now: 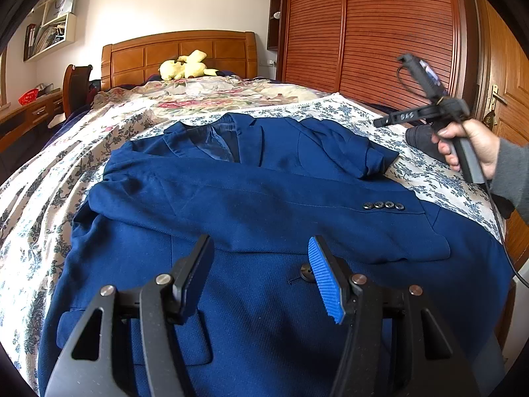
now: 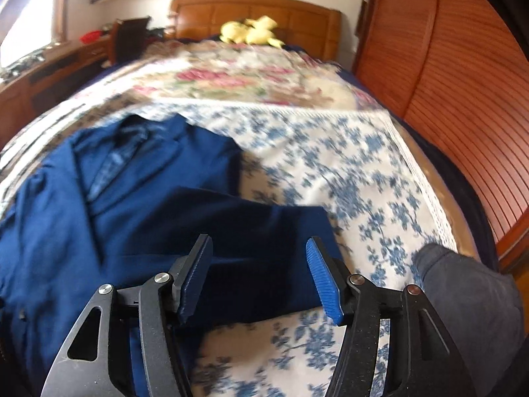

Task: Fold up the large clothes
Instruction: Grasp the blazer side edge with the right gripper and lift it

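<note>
A navy blue suit jacket (image 1: 251, 218) lies face up on the flowered bed sheet (image 1: 439, 172), collar toward the headboard. One sleeve is folded across its chest, cuff buttons (image 1: 383, 205) at the right. My left gripper (image 1: 261, 254) is open and empty, hovering over the jacket's front near a button (image 1: 306, 271). My right gripper (image 2: 259, 258) is open and empty above the other sleeve (image 2: 264, 248), which lies out over the sheet (image 2: 347, 172). In the left wrist view the right gripper (image 1: 396, 119) is held in the air at the jacket's right.
A yellow plush toy (image 1: 185, 66) sits by the wooden headboard (image 1: 178, 53). A floral quilt (image 1: 211, 94) covers the bed's far half. A slatted wardrobe (image 1: 370, 33) stands on the right, a desk (image 1: 29, 112) on the left. A dark cloth (image 2: 463, 291) lies at the bed's right edge.
</note>
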{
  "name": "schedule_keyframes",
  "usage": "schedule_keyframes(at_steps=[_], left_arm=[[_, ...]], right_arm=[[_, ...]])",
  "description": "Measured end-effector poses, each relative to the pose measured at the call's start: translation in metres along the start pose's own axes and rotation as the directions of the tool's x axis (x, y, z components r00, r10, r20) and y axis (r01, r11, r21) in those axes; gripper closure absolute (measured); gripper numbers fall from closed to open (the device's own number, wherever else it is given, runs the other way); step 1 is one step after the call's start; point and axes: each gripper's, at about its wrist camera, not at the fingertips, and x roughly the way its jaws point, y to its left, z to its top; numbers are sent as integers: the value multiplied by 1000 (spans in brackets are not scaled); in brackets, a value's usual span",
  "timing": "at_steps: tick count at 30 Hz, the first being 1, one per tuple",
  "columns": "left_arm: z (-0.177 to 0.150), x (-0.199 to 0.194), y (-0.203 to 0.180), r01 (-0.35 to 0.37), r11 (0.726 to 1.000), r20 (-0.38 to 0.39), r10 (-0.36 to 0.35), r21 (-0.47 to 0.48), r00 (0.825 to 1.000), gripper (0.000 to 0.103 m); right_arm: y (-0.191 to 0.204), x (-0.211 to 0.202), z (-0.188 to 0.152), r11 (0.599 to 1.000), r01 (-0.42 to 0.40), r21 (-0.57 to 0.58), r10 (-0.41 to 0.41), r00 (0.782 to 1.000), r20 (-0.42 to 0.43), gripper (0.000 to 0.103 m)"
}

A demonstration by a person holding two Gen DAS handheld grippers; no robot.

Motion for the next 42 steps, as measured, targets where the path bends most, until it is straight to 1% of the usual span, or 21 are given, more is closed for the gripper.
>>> schedule_keyframes(at_steps=[6, 9, 15, 18, 23, 24, 25, 27, 28, 32, 36, 42], left_arm=[[0, 2, -1, 0, 1000, -4, 0, 3, 1000, 44], [0, 2, -1, 0, 1000, -5, 0, 3, 1000, 44], [0, 3, -1, 1, 1000, -6, -1, 4, 1000, 44], [-1, 3, -1, 2, 1000, -7, -2, 3, 1000, 44], [0, 3, -1, 0, 1000, -7, 0, 4, 1000, 44], [0, 3, -1, 0, 1000, -7, 0, 5, 1000, 44], [-1, 2, -1, -1, 1000, -6, 1, 6, 1000, 44], [-1, 2, -1, -2, 1000, -5, 2, 7, 1000, 44], [-2, 1, -1, -2, 1000, -3, 2, 7, 1000, 44], [-1, -6, 0, -2, 1000, 4, 2, 7, 1000, 44], [0, -18, 4, -10, 1000, 21, 10, 4, 1000, 44], [1, -38, 19, -20, 999, 43, 22, -30, 999, 44]], right_arm=[[-27, 35, -9, 998, 47, 41, -44, 996, -71, 41], [-38, 51, -13, 996, 71, 44, -66, 993, -102, 39], [-60, 78, -23, 989, 106, 106, -87, 982, -169, 38], [-66, 87, -30, 985, 94, 144, -64, 978, -197, 38], [-65, 88, -36, 983, 61, 175, -26, 980, -196, 37], [-63, 87, -37, 984, 45, 172, -12, 982, -191, 40], [-59, 85, -37, 986, -2, 165, 32, 984, -175, 61], [-51, 82, -36, 989, -59, 137, 81, 984, -159, 84], [-47, 78, -36, 990, -67, 121, 85, 985, -150, 87], [-30, 48, -27, 994, -85, 70, 91, 993, -80, 88], [-15, 7, -10, 996, -82, 29, 82, 997, -9, 89], [10, -57, 21, 997, -72, -38, 75, 992, 100, 90]])
